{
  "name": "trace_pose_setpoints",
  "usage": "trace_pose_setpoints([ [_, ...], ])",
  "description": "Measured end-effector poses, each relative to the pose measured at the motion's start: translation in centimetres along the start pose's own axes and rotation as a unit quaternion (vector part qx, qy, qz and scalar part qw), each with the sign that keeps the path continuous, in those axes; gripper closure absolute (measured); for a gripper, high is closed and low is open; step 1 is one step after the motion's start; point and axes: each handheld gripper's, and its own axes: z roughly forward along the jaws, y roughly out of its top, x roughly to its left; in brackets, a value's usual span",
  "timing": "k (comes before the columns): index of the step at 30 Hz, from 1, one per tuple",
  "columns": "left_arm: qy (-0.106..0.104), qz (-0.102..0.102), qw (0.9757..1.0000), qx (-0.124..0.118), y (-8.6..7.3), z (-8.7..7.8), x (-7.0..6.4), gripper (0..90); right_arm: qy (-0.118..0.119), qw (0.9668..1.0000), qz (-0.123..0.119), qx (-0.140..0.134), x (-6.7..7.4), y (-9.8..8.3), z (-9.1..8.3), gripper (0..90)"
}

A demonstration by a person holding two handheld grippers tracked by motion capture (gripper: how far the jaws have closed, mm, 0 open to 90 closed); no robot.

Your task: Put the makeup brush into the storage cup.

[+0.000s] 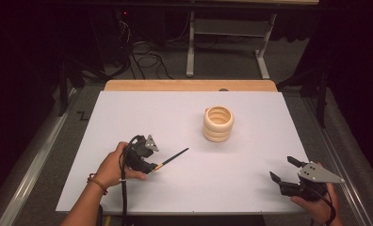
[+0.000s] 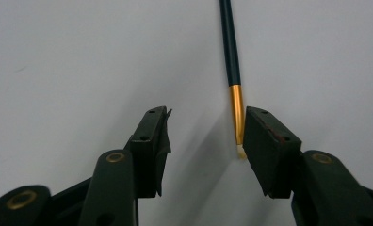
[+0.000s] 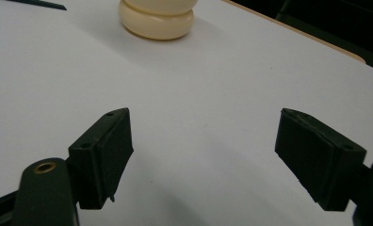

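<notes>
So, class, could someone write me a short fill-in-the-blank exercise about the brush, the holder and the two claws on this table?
1. The brush lies on the white ____.
2. The cream ribbed holder stands ____.
3. The brush's gold ferrule lies between the jaws of the ____ claw.
4. The right claw has its jaws ____, nothing between them.

Missing words: table; upright; left; open

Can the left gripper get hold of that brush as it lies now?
Probably yes: the left gripper has its jaws apart around the gold end of the brush, which lies flat on the table, nothing between.
</notes>
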Motion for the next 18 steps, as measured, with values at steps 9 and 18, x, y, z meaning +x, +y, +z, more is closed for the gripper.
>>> trace_pose_setpoints([
  [9, -0.010, 0.019, 0.9990, 0.040, 1.5, 1.4, 0.2, 59.0, -0.002, 1.0000, -0.008, 0.002, 0.0, 0.0, 0.1, 20.3],
  [18, -0.026, 0.026, 0.9988, 0.033, 2.5, 0.7, -0.2, 59.4, -0.002, 0.9999, -0.009, 0.006, 0.2, 0.0, 0.1, 20.3],
])
